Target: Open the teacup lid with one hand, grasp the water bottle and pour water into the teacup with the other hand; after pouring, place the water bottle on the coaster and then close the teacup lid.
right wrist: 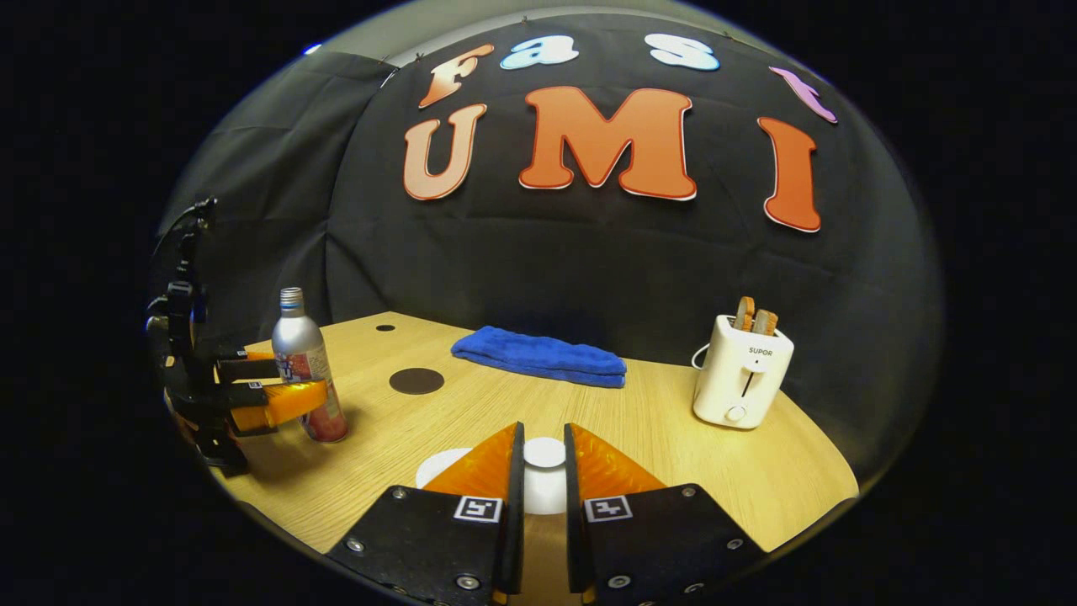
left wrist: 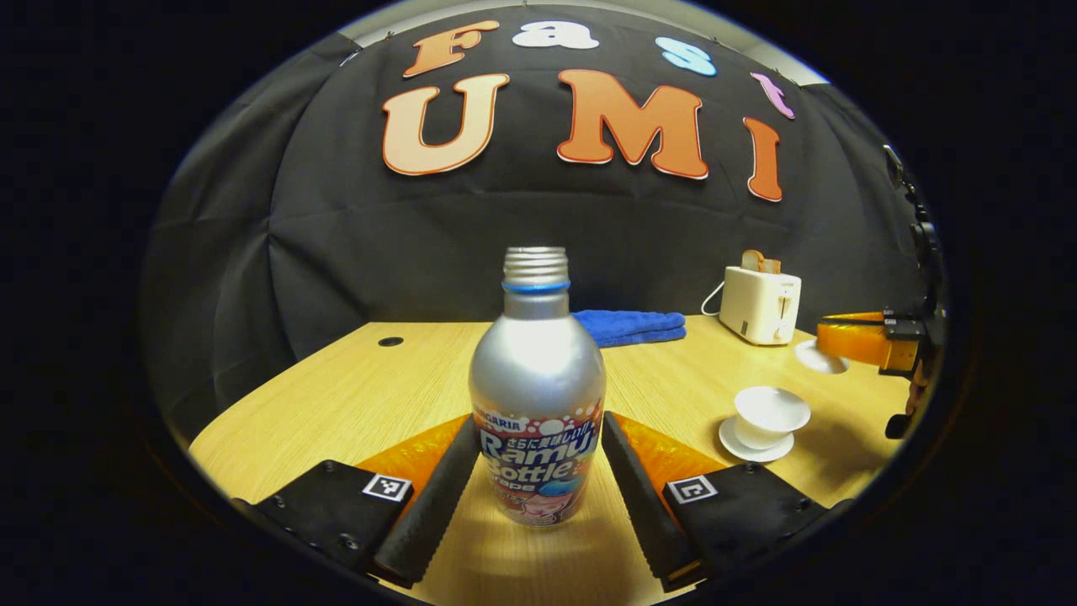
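Water bottle (left wrist: 537, 396) stands upright at lower centre of the left gripper view, long axis vertical, cap off, between the fingers of the left hand-held gripper (left wrist: 535, 492). The jaws flank the bottle's label closely; whether they press on it cannot be told. The teacup (left wrist: 769, 414) sits uncovered on its saucer at lower right, on the counter (left wrist: 336, 404). In the right gripper view the right hand-held gripper (right wrist: 543, 471) is clenched on the knob of the lid (right wrist: 544, 480). That view alone shows the coaster (right wrist: 416, 381), a dark disc just beyond the bottle, left of centre.
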The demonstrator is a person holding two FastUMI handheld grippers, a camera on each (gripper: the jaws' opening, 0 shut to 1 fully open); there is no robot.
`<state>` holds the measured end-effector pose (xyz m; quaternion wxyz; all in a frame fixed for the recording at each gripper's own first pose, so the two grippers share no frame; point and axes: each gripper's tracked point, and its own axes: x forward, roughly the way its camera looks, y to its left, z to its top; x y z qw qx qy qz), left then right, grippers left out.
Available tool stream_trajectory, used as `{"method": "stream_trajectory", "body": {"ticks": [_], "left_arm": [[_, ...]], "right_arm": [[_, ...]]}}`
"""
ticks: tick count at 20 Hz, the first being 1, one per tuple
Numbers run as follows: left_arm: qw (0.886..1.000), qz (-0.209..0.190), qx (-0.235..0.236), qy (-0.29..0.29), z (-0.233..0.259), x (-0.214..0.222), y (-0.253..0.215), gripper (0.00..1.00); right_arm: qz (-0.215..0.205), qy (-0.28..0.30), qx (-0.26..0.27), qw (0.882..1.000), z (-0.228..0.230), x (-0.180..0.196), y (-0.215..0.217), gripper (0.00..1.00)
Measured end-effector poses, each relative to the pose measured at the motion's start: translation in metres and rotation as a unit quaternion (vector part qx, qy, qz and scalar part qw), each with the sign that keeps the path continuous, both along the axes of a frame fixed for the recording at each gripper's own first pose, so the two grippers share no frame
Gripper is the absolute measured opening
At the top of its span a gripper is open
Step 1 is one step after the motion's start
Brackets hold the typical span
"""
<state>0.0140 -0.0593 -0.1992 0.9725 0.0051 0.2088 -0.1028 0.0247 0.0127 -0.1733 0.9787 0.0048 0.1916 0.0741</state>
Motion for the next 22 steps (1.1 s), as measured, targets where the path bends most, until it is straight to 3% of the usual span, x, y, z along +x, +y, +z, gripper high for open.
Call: {"method": "stream_trajectory", "body": {"ticks": [3, 6, 11, 17, 22], "left_arm": [[1.0, 0.005, -0.005, -0.002, -0.003, 0.006, -0.001, 0.86], [1.0, -0.005, -0.005, -0.004, -0.002, 0.009, -0.005, 0.86], [1.0, -0.008, -0.006, -0.007, 0.004, 0.012, -0.012, 0.77], [0.996, -0.025, 0.073, -0.034, 0.029, 0.025, -0.016, 0.81], [0.984, -0.066, 0.155, -0.065, 0.049, 0.035, -0.033, 0.77]], "right_arm": [[-0.009, 0.005, 0.0, 1.0, -0.004, -0.003, -0.01, 0.21], [-0.016, 0.005, 0.001, 1.0, -0.003, -0.003, -0.018, 0.21], [-0.029, 0.001, -0.003, 1.0, 0.0, -0.007, -0.032, 0.21], [-0.043, -0.004, -0.008, 0.999, 0.0, -0.013, -0.051, 0.21], [-0.058, -0.012, -0.007, 0.998, 0.004, -0.018, -0.068, 0.21]]}}
